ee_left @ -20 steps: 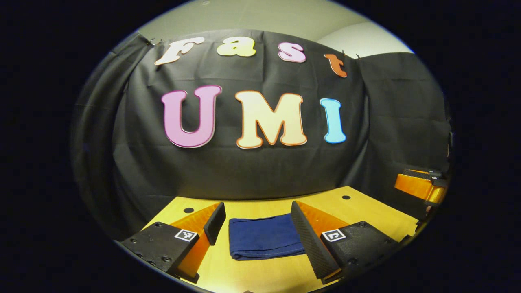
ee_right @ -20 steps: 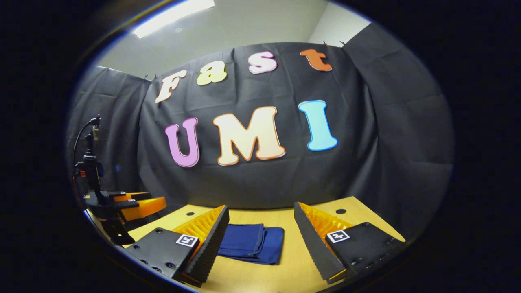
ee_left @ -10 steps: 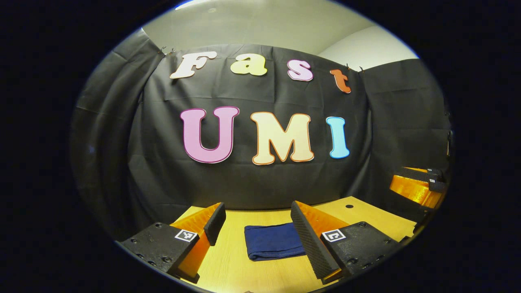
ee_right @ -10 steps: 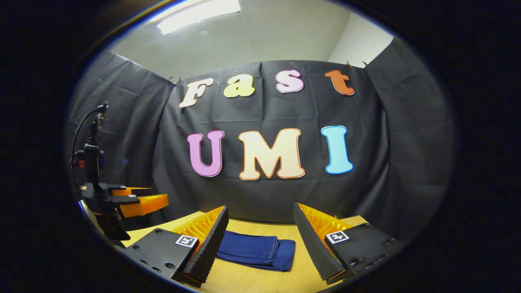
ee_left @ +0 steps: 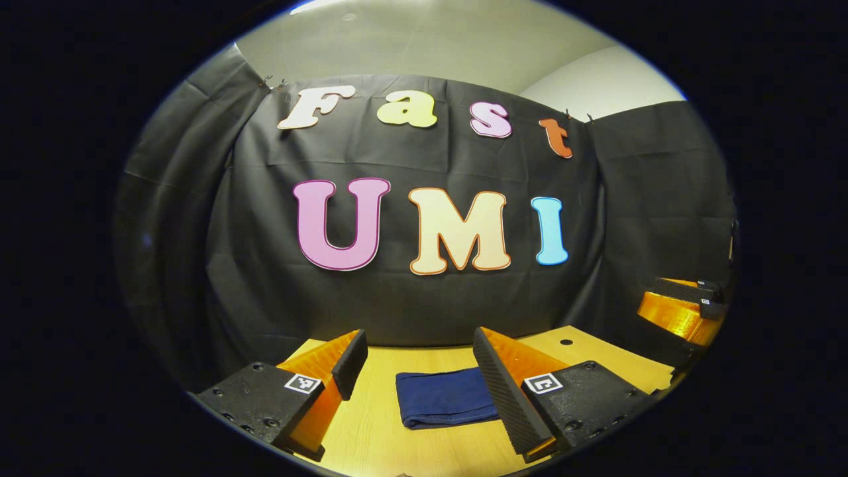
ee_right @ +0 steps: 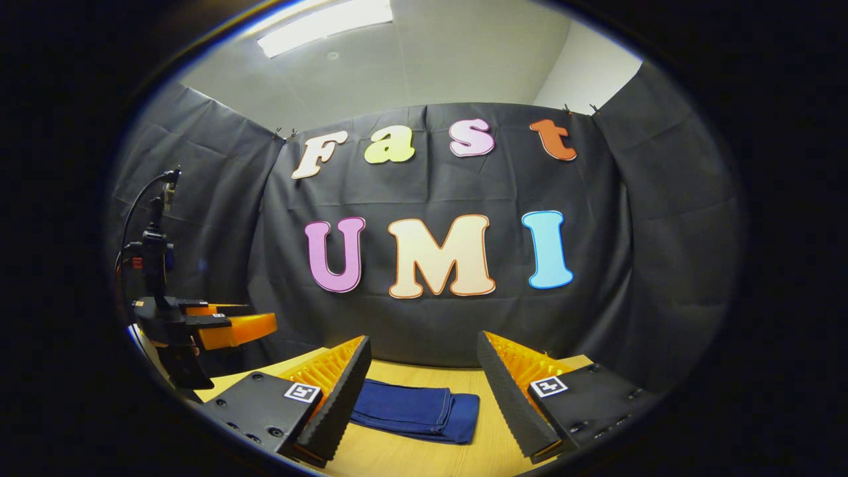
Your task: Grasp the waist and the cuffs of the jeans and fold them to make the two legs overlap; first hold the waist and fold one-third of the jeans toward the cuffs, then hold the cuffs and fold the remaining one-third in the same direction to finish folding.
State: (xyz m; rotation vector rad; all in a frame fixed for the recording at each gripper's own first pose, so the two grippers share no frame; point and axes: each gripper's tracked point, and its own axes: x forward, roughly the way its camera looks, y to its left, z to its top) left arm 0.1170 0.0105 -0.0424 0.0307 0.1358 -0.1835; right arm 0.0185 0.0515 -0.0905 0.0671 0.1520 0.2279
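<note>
Where right fingers (ee_right: 344,397) overlap, folded jeans (ee_right: 417,416) edge hidden; table (ee_right: 477,450) cropped.

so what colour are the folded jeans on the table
Dark blue jeans, plain, lying folded on the light wooden table; the left gripper view shows them best.

Matt denim jeans (ee_left: 445,397) lie on a smooth wooden table (ee_left: 377,440).
</note>
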